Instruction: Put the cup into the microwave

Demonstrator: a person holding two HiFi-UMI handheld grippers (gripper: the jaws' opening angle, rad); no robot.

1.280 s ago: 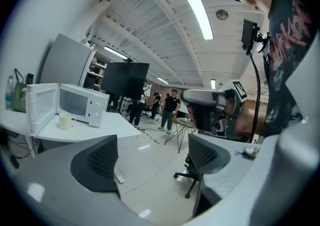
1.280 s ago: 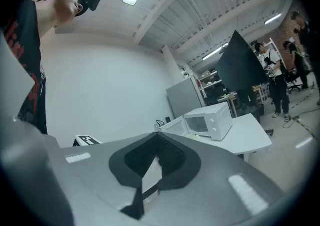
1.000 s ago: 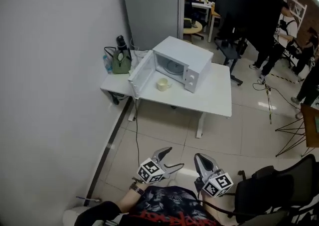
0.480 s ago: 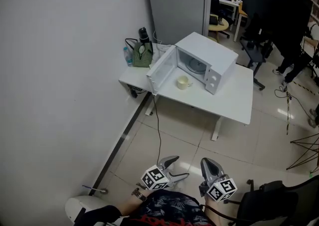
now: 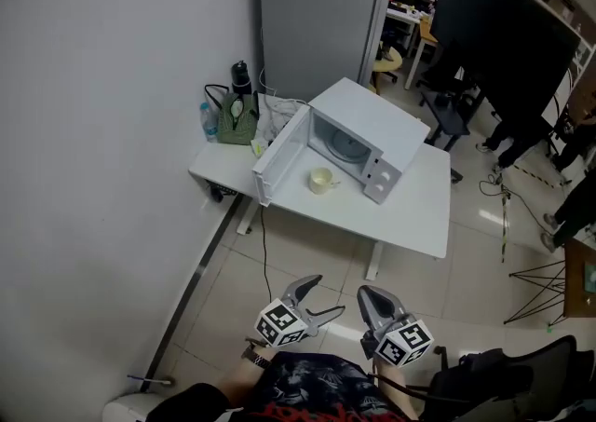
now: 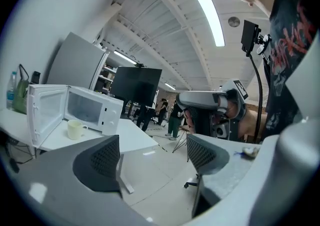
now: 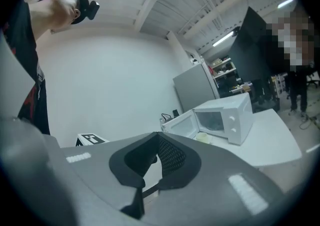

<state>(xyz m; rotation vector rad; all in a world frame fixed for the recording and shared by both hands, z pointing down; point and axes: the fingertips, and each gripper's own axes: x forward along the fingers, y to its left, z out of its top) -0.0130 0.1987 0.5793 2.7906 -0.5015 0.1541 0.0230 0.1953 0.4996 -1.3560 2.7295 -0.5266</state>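
A pale yellow cup (image 5: 321,180) stands on the white table (image 5: 410,215), just in front of the white microwave (image 5: 358,136), whose door (image 5: 279,155) hangs open to the left. Both grippers are held close to my body, far from the table. My left gripper (image 5: 321,299) is open with nothing between its fingers; in the left gripper view its pads (image 6: 100,162) stand wide apart, with the cup (image 6: 75,129) and microwave (image 6: 92,113) far off. My right gripper (image 5: 372,304) is shut and empty; in its own view the jaws meet, with the microwave (image 7: 225,115) in the distance.
A grey cabinet (image 5: 321,24) stands behind the table against the wall. A green bag (image 5: 237,120) and a bottle (image 5: 208,120) sit at the table's back left. A big black screen (image 5: 503,47) and people are at the right. A black chair (image 5: 503,383) is beside me.
The head view has swung, so the table and microwave sit differently in the frame. Both grippers stay low by my body, the left open and the right shut as before.
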